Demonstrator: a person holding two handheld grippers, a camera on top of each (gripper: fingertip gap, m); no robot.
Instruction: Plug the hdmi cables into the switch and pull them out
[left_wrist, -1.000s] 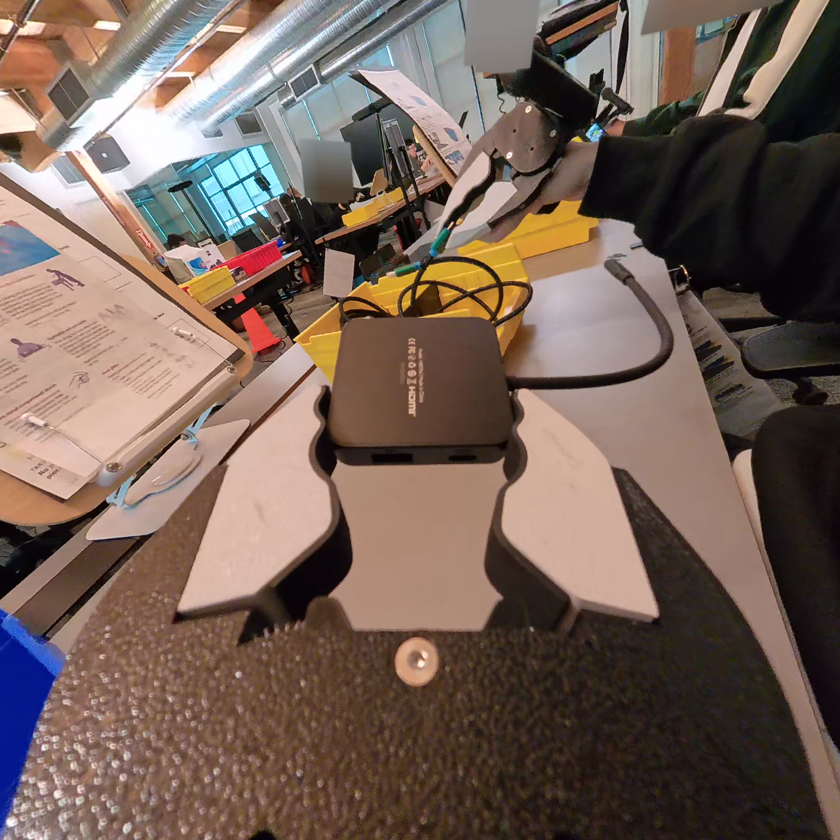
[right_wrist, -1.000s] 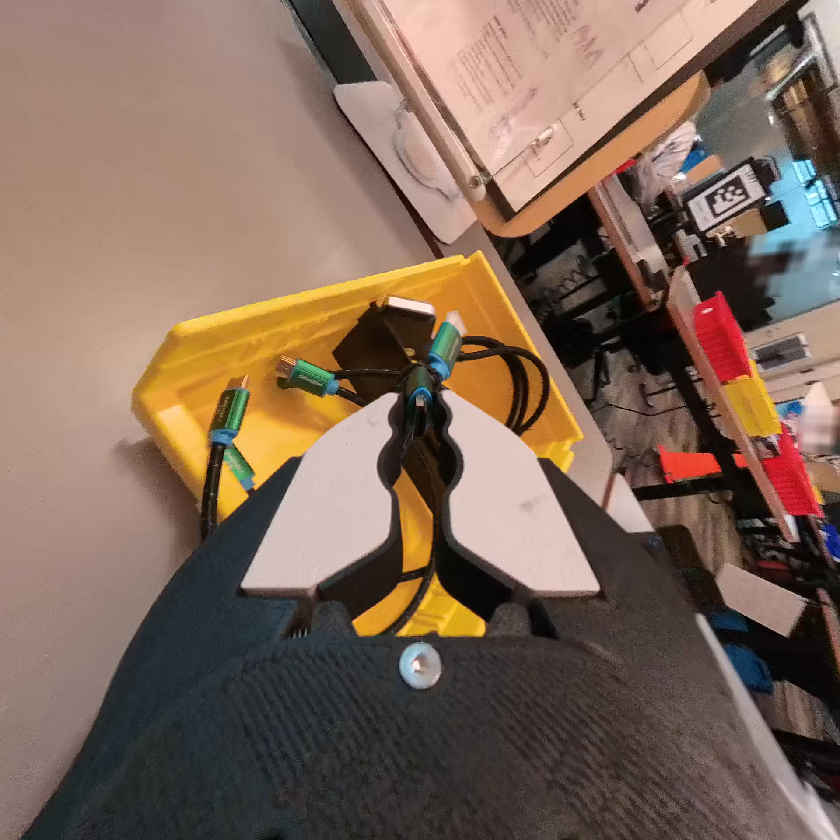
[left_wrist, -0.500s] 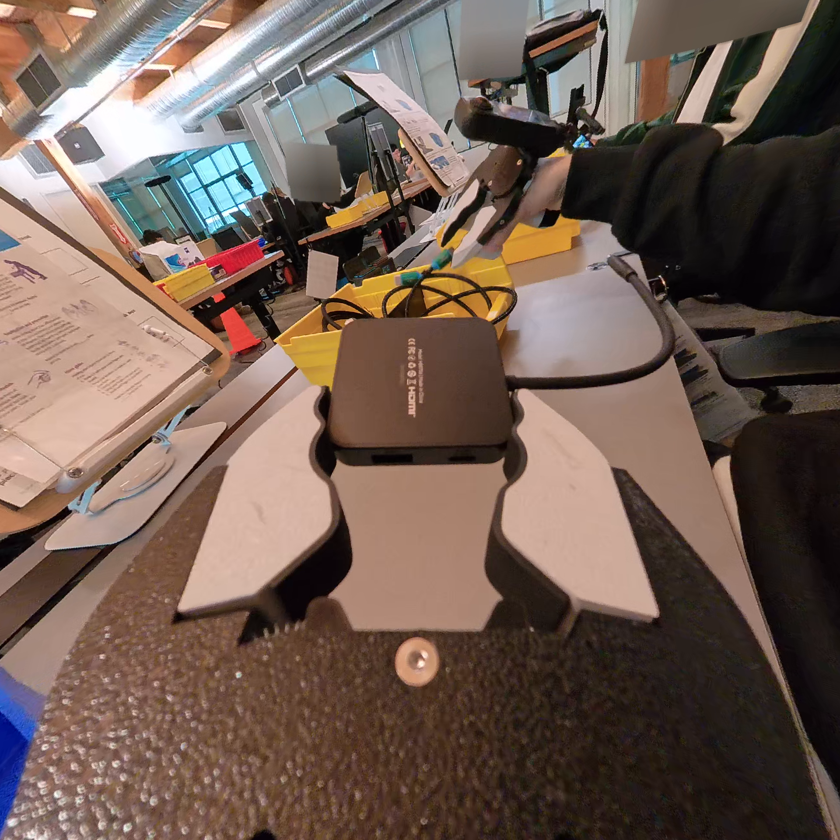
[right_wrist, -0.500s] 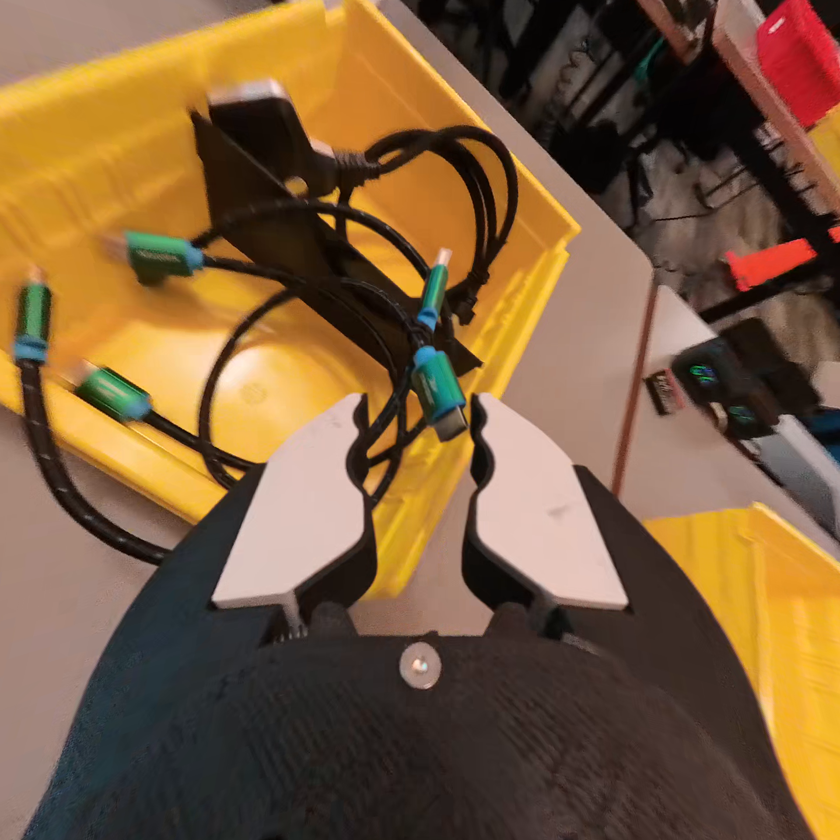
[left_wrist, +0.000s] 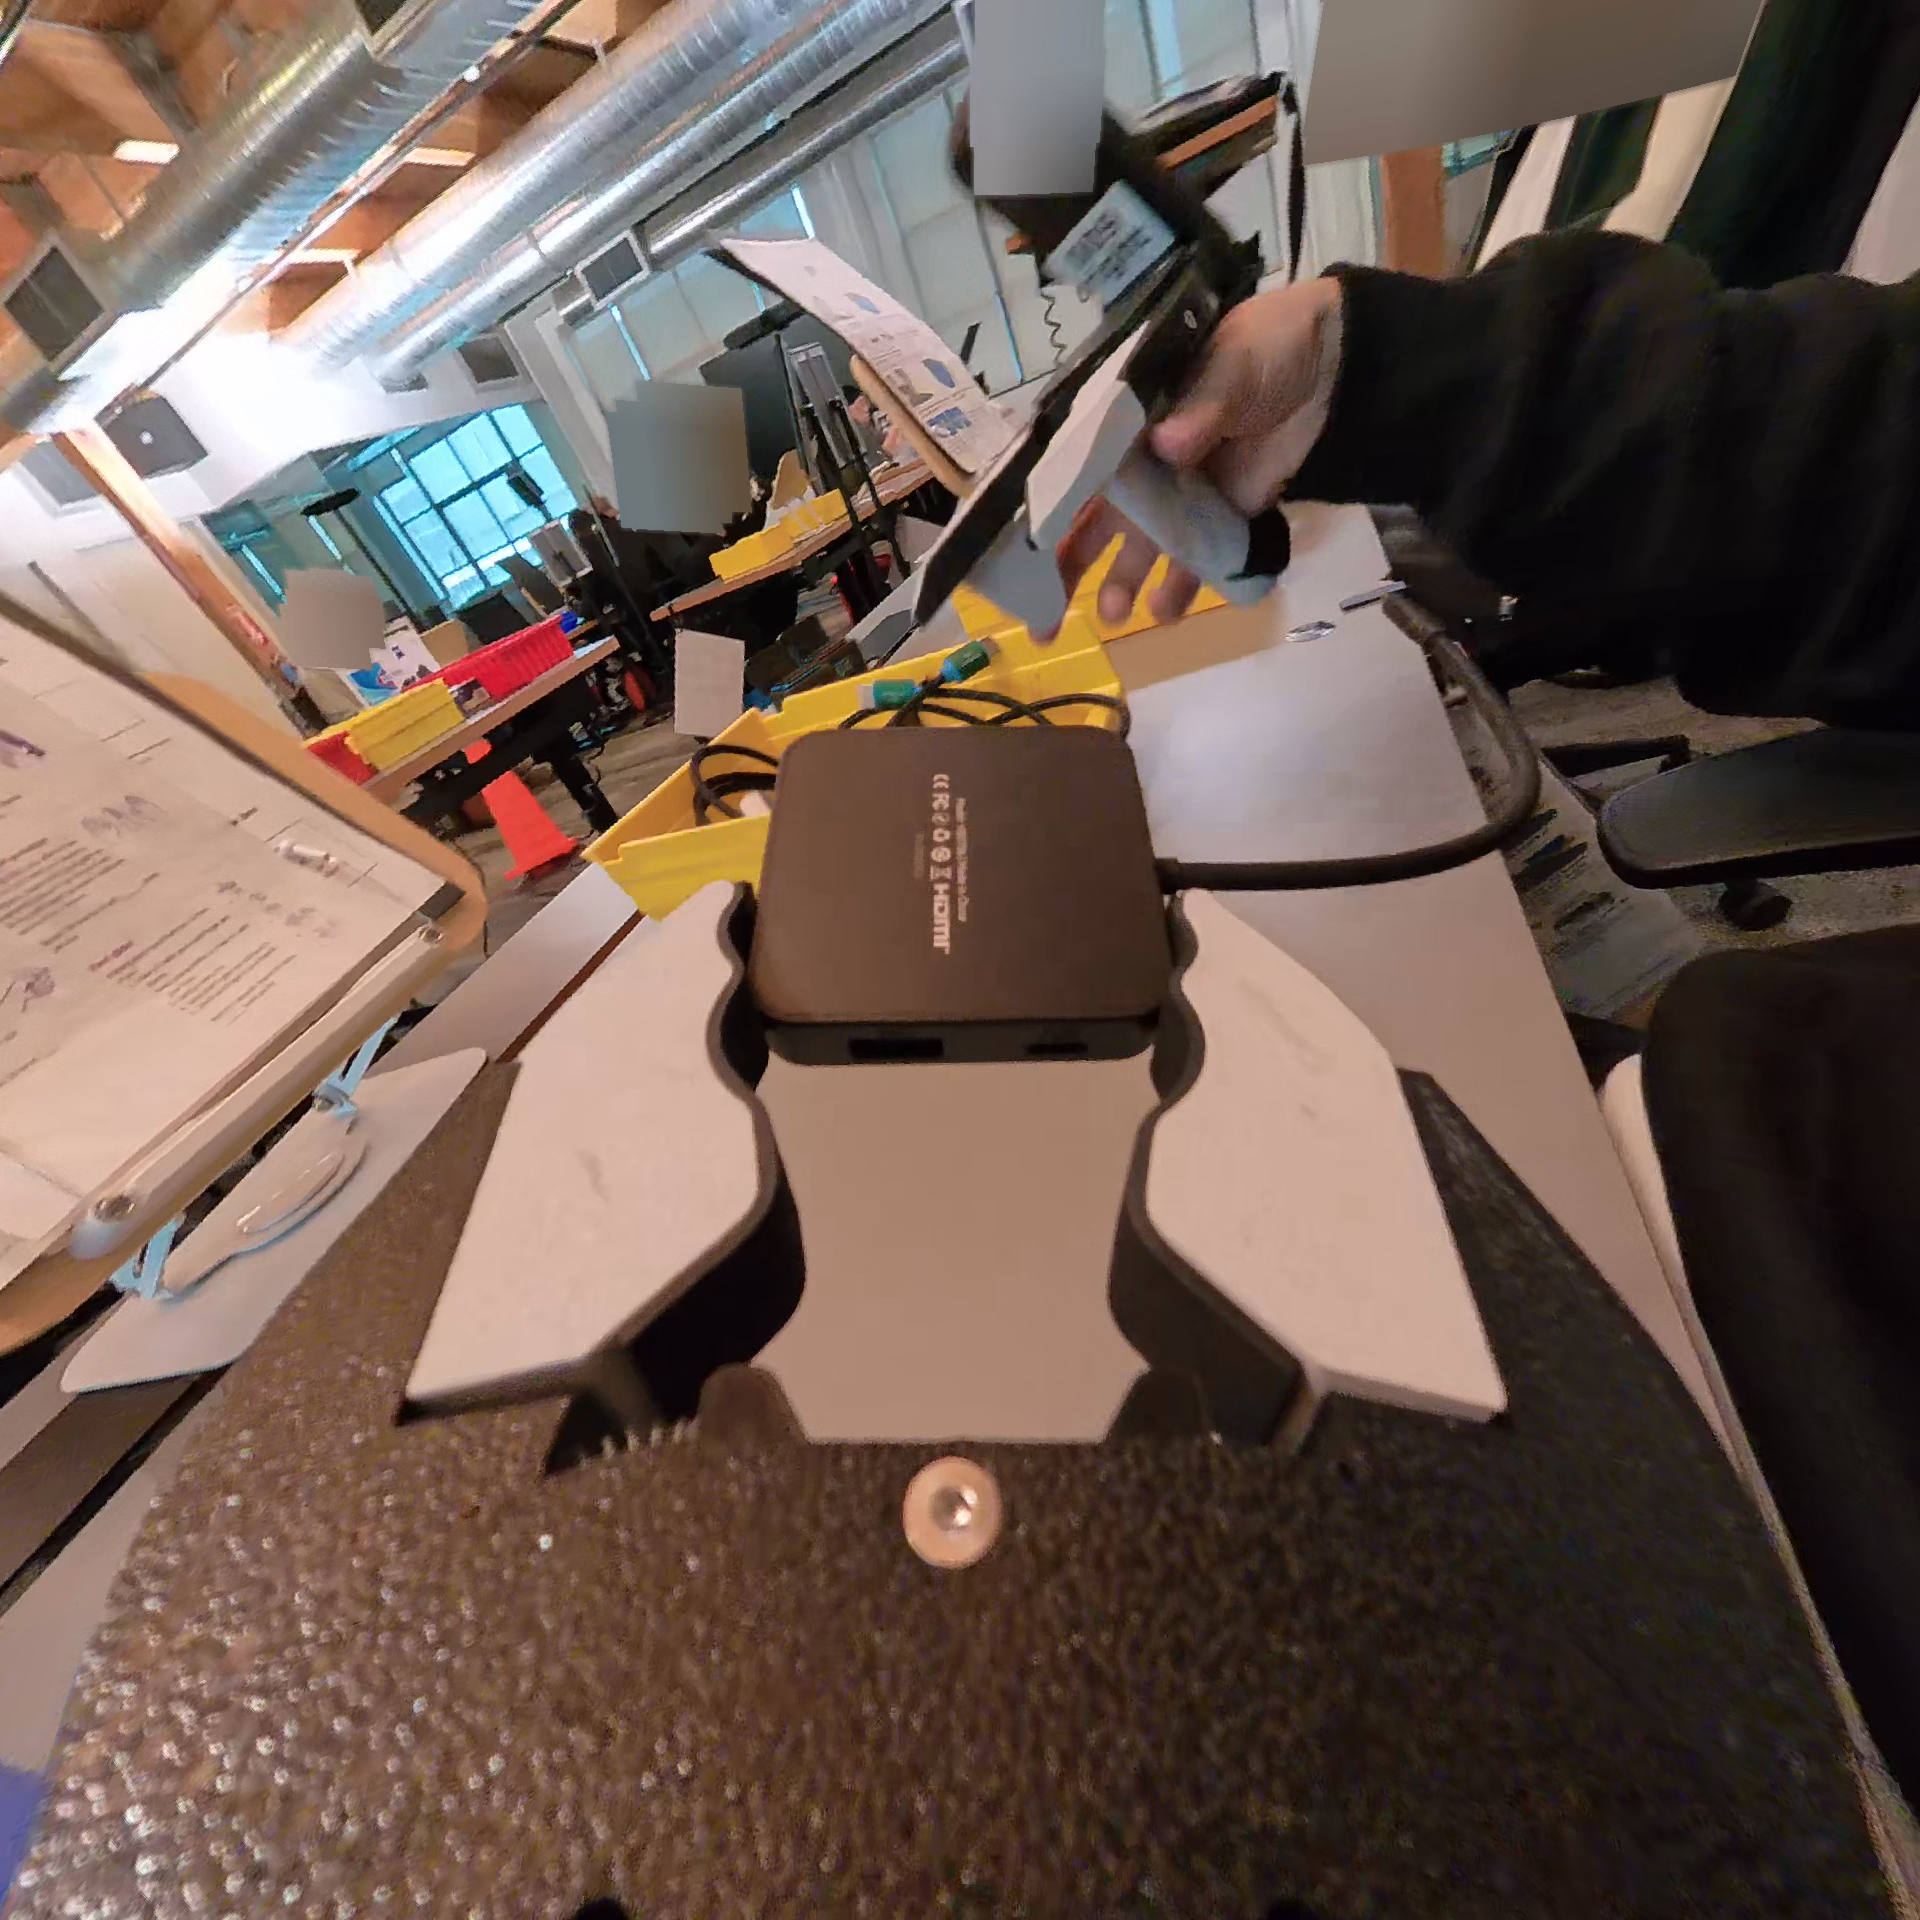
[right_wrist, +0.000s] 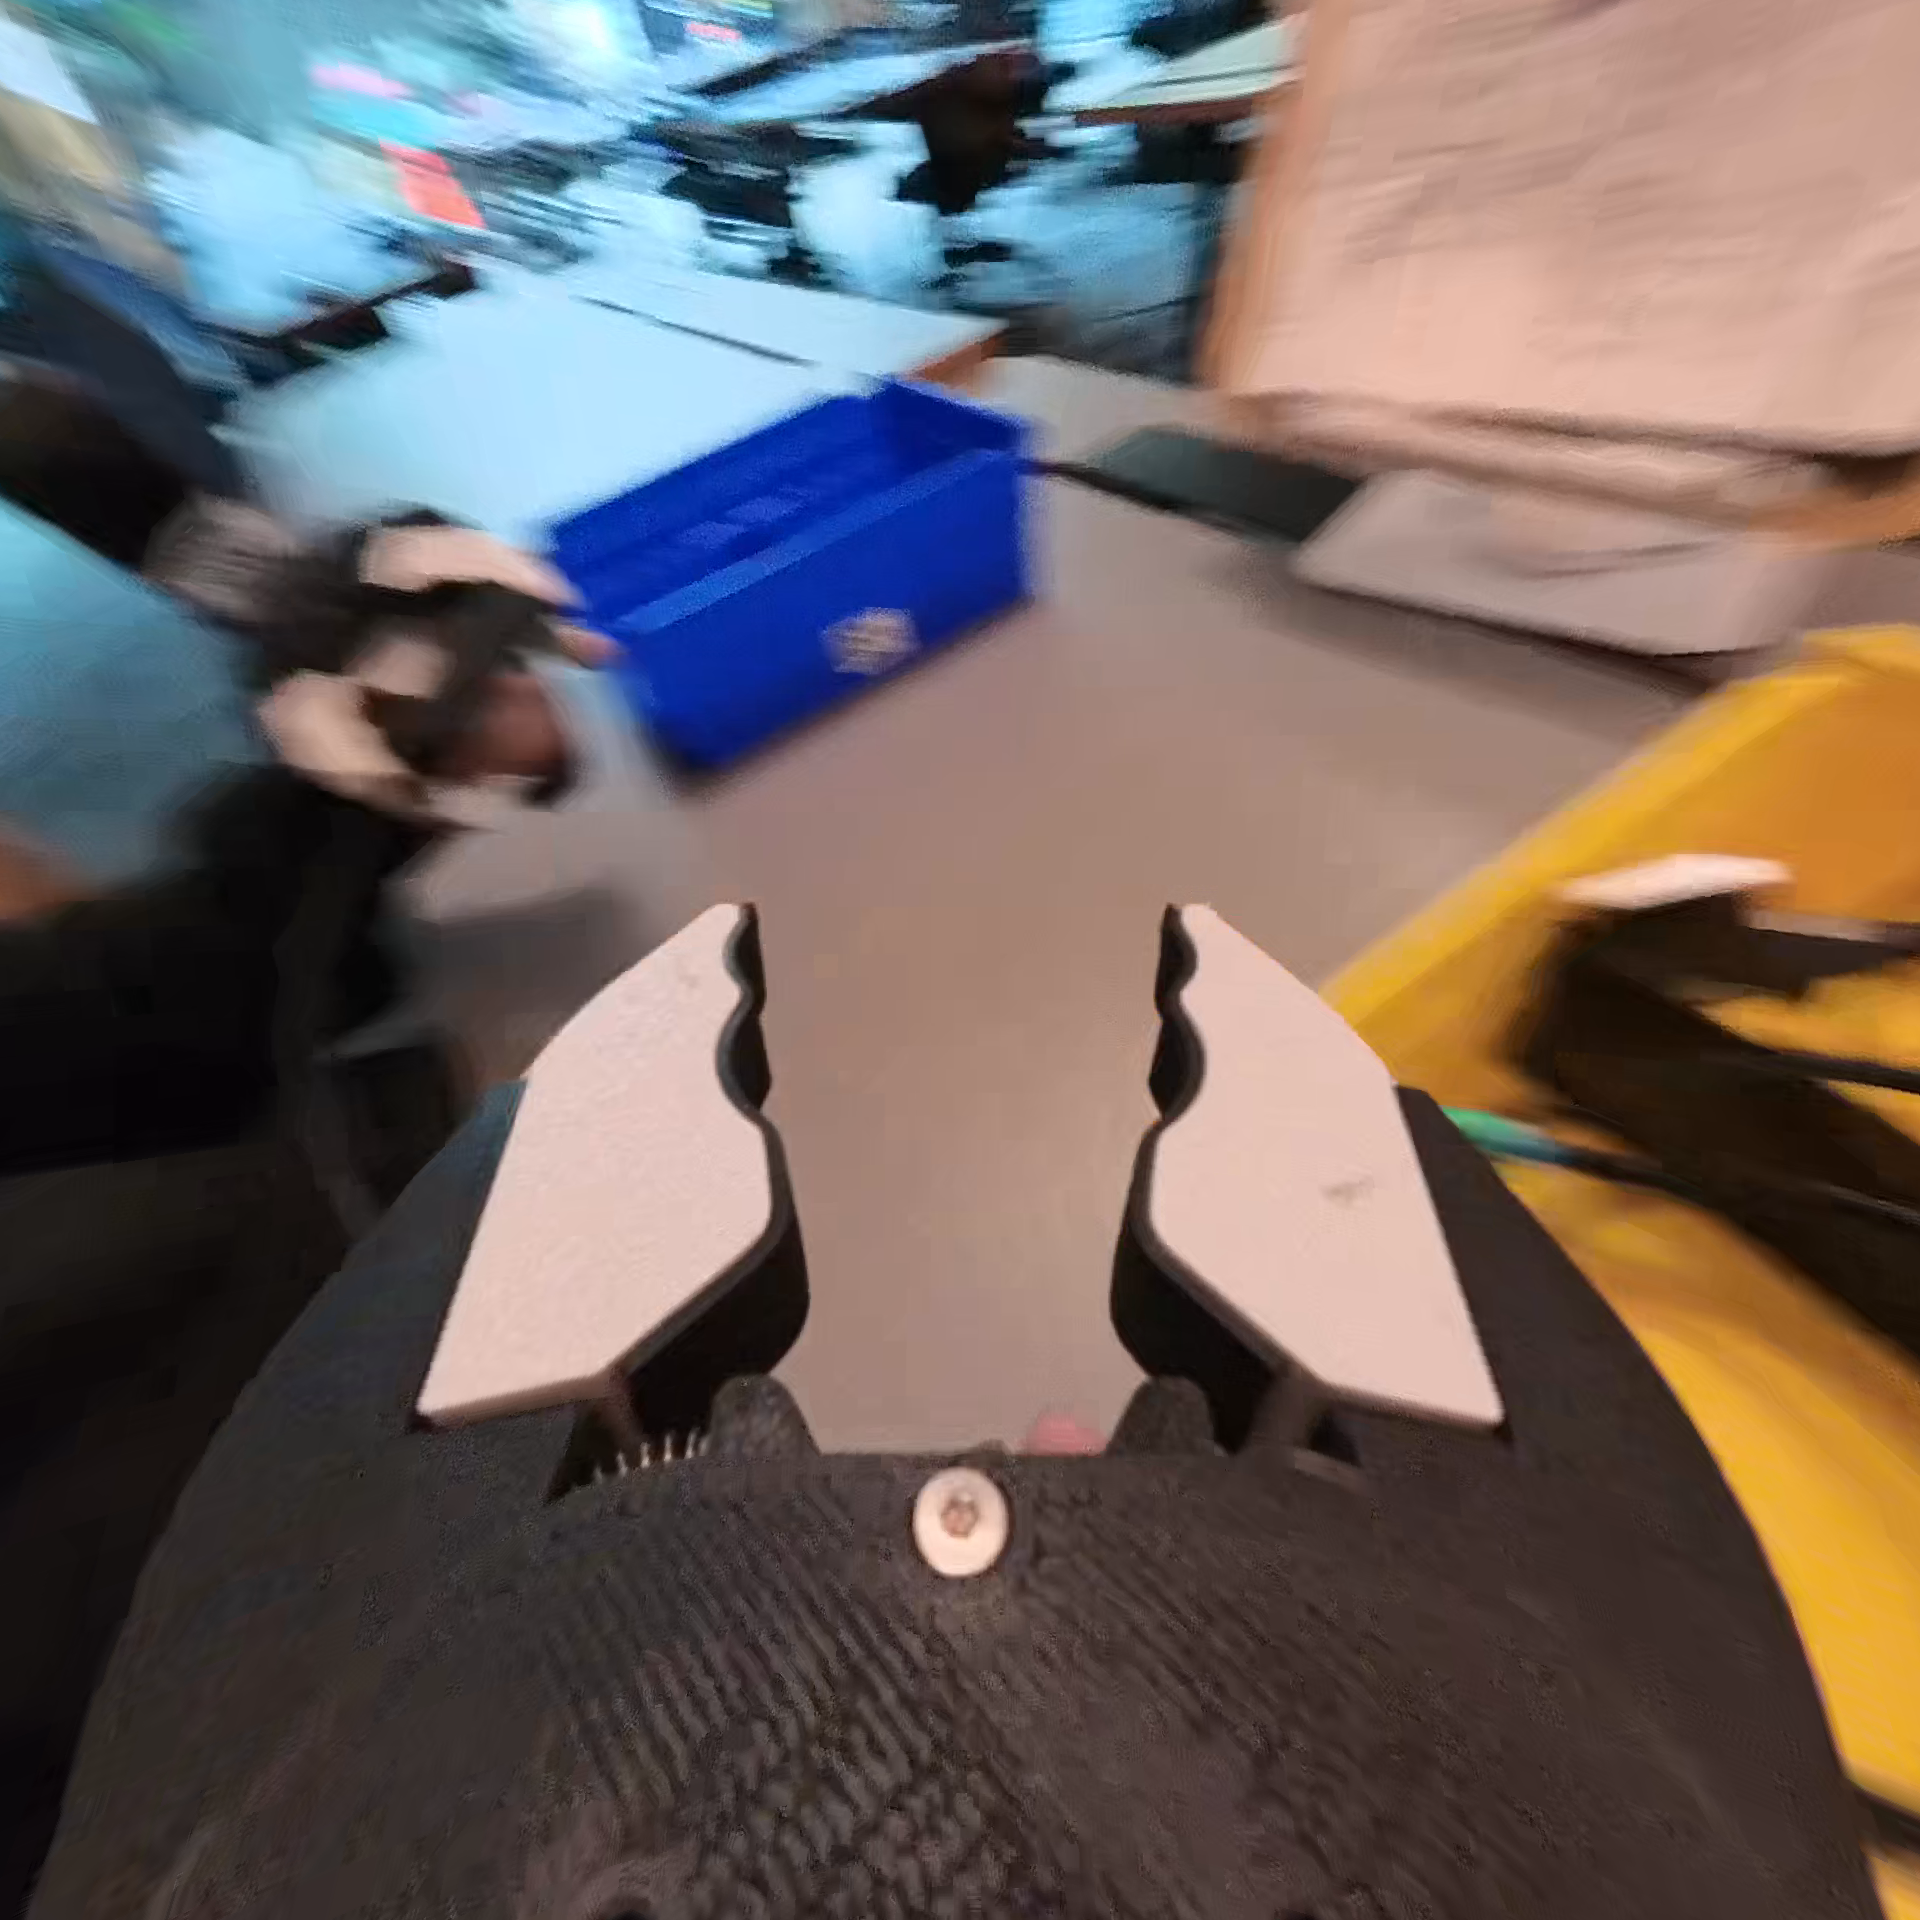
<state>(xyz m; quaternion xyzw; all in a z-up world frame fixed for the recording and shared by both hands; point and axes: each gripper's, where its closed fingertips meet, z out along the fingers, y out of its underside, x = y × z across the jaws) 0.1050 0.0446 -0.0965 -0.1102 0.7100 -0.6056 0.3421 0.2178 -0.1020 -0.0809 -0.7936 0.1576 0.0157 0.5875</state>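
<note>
My left gripper (left_wrist: 956, 925) is shut on the black HDMI switch (left_wrist: 951, 873), which rests on the grey table with two ports facing me and a thick black cable (left_wrist: 1455, 821) leaving its right side. Behind it a yellow bin (left_wrist: 727, 821) holds black HDMI cables with green plugs (left_wrist: 961, 660). My right gripper (right_wrist: 956, 925) is open and empty, above the table left of the yellow bin (right_wrist: 1662, 831); it also shows in the left wrist view (left_wrist: 1039, 499), held up in a hand above the bin. The right wrist view is blurred.
A document stand with a printed sheet (left_wrist: 156, 935) stands at the left. A blue bin (right_wrist: 800, 592) sits on the table near the left gripper's hand (right_wrist: 416, 665). A second yellow bin (left_wrist: 1153, 603) lies farther back. The person's black sleeve (left_wrist: 1610, 468) crosses the right side.
My right gripper opened, let go of the cable plug into the yellow bin, rose and swung away from the bin. The left gripper stayed shut on the switch.
</note>
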